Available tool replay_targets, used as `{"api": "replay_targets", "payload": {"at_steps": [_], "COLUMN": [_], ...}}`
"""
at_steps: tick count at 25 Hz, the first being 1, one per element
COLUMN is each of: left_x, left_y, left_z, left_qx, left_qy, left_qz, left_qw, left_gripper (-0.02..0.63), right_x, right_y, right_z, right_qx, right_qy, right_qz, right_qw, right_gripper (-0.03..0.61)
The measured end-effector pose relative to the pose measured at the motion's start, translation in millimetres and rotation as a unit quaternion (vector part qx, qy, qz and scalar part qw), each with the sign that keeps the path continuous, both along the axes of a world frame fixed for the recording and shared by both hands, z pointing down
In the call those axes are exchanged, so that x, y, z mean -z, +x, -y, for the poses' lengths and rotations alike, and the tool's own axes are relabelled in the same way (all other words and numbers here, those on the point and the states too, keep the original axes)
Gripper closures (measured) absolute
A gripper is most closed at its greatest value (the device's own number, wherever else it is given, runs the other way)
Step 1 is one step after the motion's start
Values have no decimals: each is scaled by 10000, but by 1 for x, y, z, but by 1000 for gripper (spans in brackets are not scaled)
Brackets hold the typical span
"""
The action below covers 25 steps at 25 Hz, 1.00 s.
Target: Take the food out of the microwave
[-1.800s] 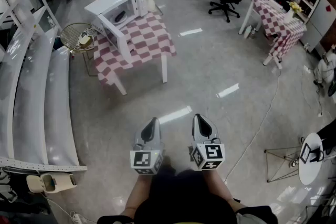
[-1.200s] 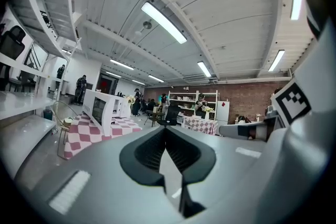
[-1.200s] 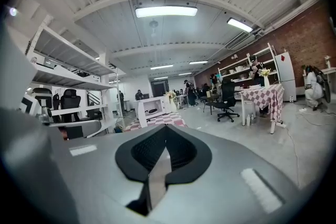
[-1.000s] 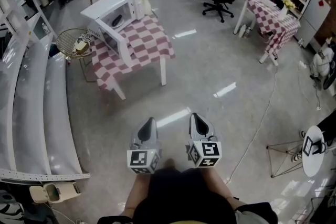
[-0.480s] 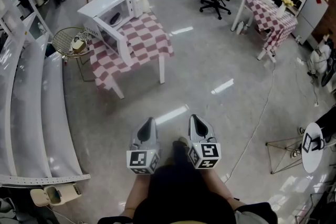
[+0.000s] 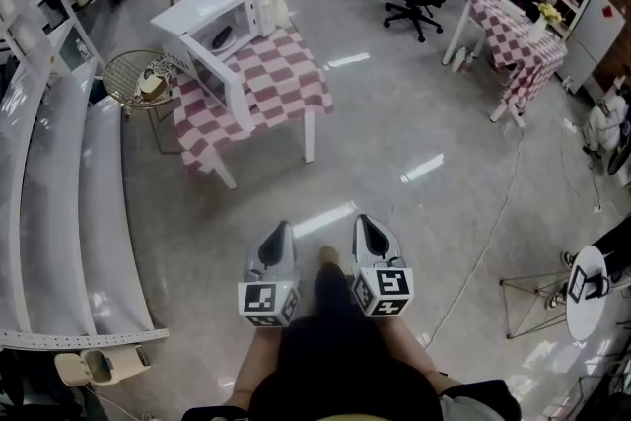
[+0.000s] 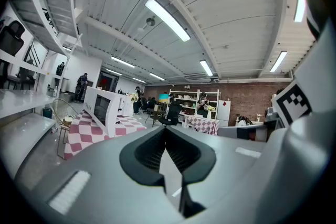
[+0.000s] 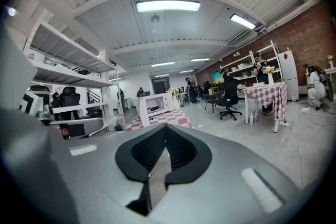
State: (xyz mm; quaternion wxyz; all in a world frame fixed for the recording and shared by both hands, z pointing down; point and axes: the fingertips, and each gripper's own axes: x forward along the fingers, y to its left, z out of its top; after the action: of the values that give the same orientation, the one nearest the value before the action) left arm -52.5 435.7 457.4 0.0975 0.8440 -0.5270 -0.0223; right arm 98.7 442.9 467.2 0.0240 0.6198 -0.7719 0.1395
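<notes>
The left gripper [image 6: 280, 234] and right gripper [image 6: 368, 228] are closed and empty, far from the microwave [image 6: 197, 12], whose dark food [image 6: 223, 36] looks light, likely best pinched at its near edge.

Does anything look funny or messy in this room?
The microwave on the checked table stands with its door wide open and something dark inside. Nothing looks spilled or broken, as far as I can tell from here.
</notes>
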Motion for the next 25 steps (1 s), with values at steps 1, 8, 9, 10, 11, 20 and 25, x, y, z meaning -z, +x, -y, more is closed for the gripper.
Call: {"api": "replay_targets", "payload": {"at_steps": [1, 8, 9, 10, 11, 20, 25], "left_x": [0, -3, -3, -3, -3, -3, -3], "left_y": [1, 12, 13, 15, 16, 22, 20], "left_z": [4, 34, 38, 42, 46, 81, 96], "left_qx": [8, -10, -12, -16, -15, 86, 151], "left_qy": [3, -30, -40, -45, -47, -33, -34], "left_qz": [0, -2, 0, -3, -5, -8, 19], "left_qw": [10000, 10000, 10000, 10000, 10000, 10000, 9999], "left_gripper": [604, 604, 604, 604, 604, 604, 604], "right_x": [0, -2, -3, -3, -3, -5, -6], "right_y": [1, 7, 8, 9, 10, 16, 9], "right_z": [4, 34, 38, 42, 46, 80, 98], "right_qx": [7, 59, 58, 62, 73, 162, 307], "right_qy": [2, -21, -32, -40, -44, -61, -62], "right_qz": [-2, -3, 2, 7, 10, 23, 4], "right_qw": [10000, 10000, 10000, 10000, 10000, 9998, 9995], "right_gripper": [578, 578, 578, 578, 578, 578, 578]}}
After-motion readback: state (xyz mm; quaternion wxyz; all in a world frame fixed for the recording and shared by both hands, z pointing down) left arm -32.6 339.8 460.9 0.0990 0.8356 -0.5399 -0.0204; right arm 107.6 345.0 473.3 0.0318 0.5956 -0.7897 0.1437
